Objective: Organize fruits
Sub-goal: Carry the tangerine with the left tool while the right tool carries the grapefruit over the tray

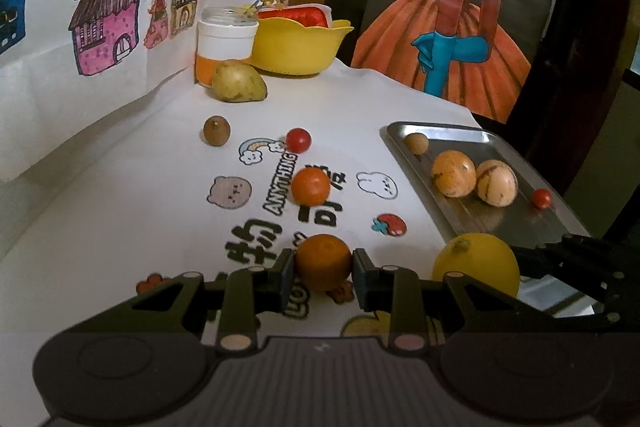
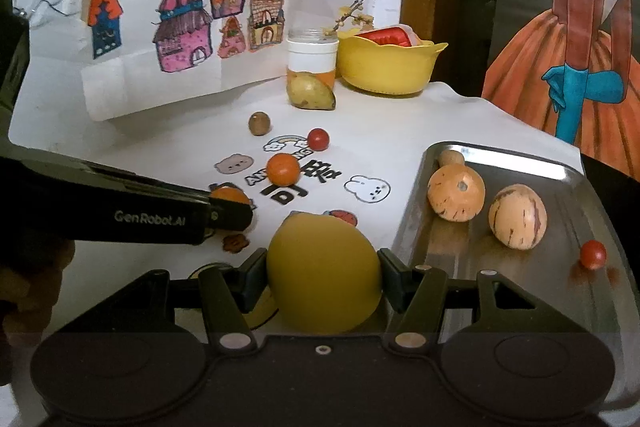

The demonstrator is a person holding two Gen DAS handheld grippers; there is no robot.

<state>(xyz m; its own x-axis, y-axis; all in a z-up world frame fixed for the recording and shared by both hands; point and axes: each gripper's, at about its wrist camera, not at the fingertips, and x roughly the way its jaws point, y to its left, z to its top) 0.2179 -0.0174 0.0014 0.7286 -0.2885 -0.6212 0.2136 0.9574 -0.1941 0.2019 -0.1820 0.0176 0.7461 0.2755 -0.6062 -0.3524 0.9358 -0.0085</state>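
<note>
With both grippers loaded, the left gripper (image 1: 323,269) has its jaws clamped on an orange (image 1: 323,262) low over the printed tablecloth (image 1: 120,227), and the right gripper (image 2: 323,279) has its jaws clamped on a yellow lemon-like fruit (image 2: 323,273) just beside the metal tray (image 2: 560,167). Carry each fruit over the tray rim, lower it onto bare metal clear of the two tan striped fruits (image 2: 456,191) and the cherry tomato (image 2: 593,254), then release gently to prevent rolling. Farther out, another orange (image 1: 310,186), a tomato (image 1: 298,140), a brown nut-like fruit (image 1: 216,130) and a mango (image 1: 239,81) remain loose. Whether either held fruit touches the table cannot be told.
</note>
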